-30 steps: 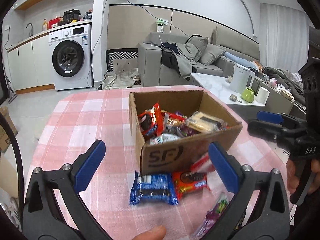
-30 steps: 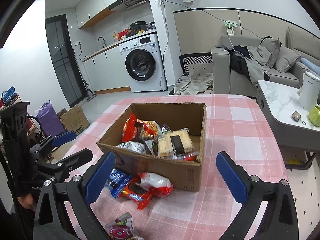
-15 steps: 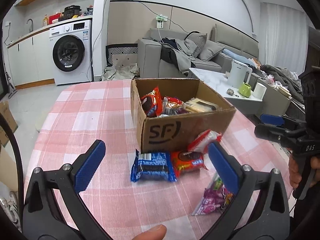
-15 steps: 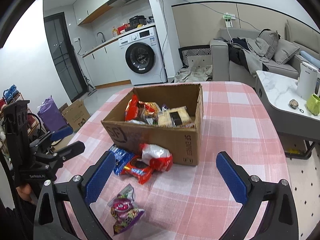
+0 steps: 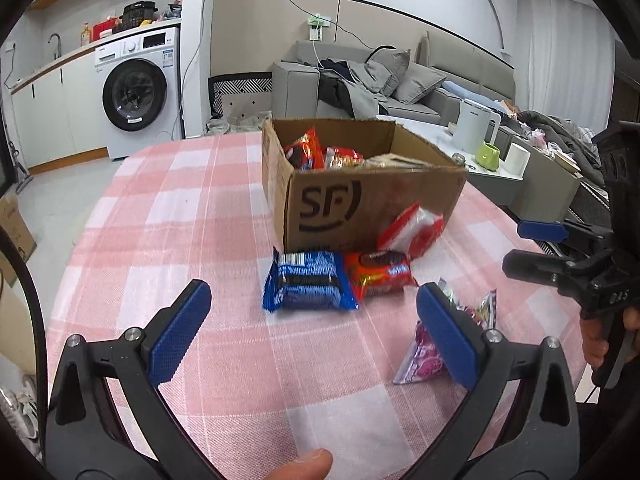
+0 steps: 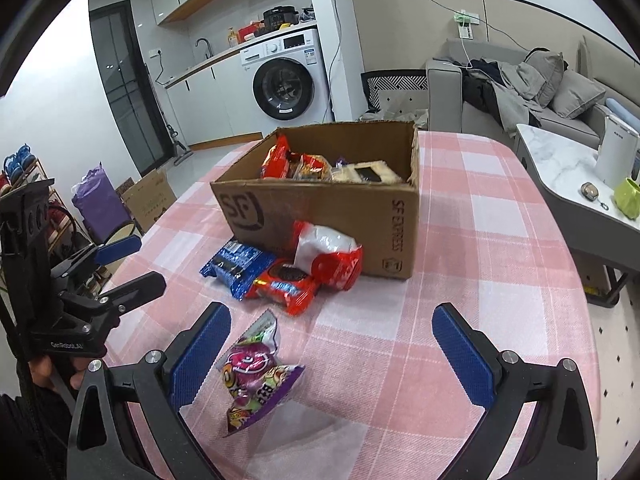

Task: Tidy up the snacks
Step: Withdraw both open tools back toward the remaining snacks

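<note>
Counter (image 5: 168, 216): pink check cloth under both jaws
Box (image 6: 320, 216): ahead of both jaws, snacks inside
Blue packet (image 5: 310, 280): ahead between left jaws
Purple packet (image 6: 256, 376): beside right gripper's left pad
Left gripper (image 5: 312, 332): jaws wide, empty
Right gripper (image 6: 330, 354): jaws wide, empty

The cardboard box (image 6: 320, 216) reads "SF" in front and "SF EXPRESS" on its side.
</note>
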Demonstrator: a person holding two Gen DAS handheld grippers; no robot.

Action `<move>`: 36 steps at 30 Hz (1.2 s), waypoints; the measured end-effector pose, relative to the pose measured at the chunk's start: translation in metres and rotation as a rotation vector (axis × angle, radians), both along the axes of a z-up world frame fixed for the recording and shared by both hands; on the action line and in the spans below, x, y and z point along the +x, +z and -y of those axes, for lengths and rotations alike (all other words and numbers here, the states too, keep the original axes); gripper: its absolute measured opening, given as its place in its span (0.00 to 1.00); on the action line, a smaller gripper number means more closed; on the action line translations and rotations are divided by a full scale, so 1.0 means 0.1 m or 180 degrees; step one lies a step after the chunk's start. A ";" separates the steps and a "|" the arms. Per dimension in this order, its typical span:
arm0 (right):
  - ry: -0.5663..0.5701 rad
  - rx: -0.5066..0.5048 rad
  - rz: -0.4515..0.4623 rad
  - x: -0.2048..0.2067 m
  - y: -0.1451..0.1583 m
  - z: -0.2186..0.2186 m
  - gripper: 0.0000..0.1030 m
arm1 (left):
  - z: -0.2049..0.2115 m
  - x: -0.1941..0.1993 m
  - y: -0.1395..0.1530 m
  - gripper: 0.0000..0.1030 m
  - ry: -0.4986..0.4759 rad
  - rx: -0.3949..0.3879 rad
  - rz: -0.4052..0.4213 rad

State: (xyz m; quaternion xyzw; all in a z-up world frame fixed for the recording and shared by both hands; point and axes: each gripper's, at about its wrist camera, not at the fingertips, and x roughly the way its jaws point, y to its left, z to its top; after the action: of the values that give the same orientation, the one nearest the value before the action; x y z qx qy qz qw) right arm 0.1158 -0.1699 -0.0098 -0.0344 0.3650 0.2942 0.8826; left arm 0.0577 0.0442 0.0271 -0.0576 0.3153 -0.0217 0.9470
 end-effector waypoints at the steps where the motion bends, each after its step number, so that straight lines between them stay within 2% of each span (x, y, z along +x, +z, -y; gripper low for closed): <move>1: -0.0005 0.0000 0.0000 -0.01 -0.02 -0.01 1.00 | 0.00 0.01 -0.03 0.99 0.0002 0.0007 -0.0012; 11: -0.0071 0.0107 -0.0152 -0.03 -0.26 -0.05 1.00 | 0.03 0.03 -0.21 0.99 0.0081 0.0061 -0.0046; 19: 0.0106 0.0113 -0.0265 -0.08 -0.41 -0.15 1.00 | 0.05 0.00 -0.23 0.99 0.0137 0.0117 0.0035; 22: 0.0155 0.0169 -0.0358 -0.07 -0.46 -0.18 0.99 | 0.06 -0.01 -0.25 0.99 0.0102 0.0067 0.0037; 26: 0.0259 0.0084 -0.0402 -0.08 -0.53 -0.27 0.89 | 0.07 -0.01 -0.27 0.99 0.0083 0.0078 0.0018; 30: 0.0293 0.0065 -0.0467 -0.07 -0.60 -0.33 0.88 | 0.05 0.00 -0.30 0.99 0.0057 0.0006 -0.0026; 32: 0.0301 0.0099 -0.0558 -0.04 -0.64 -0.35 0.79 | 0.06 0.01 -0.31 0.99 0.0045 0.0014 -0.0043; 36: 0.0347 0.0127 -0.0613 -0.05 -0.68 -0.40 0.73 | 0.11 0.02 -0.36 0.99 -0.0069 0.0040 -0.0113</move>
State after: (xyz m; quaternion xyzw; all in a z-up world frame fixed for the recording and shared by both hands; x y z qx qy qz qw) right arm 0.1107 -0.1298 -0.0780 -0.0081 0.4398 0.3509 0.8267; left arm 0.0598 0.0335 -0.0091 -0.0486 0.3328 -0.0289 0.9413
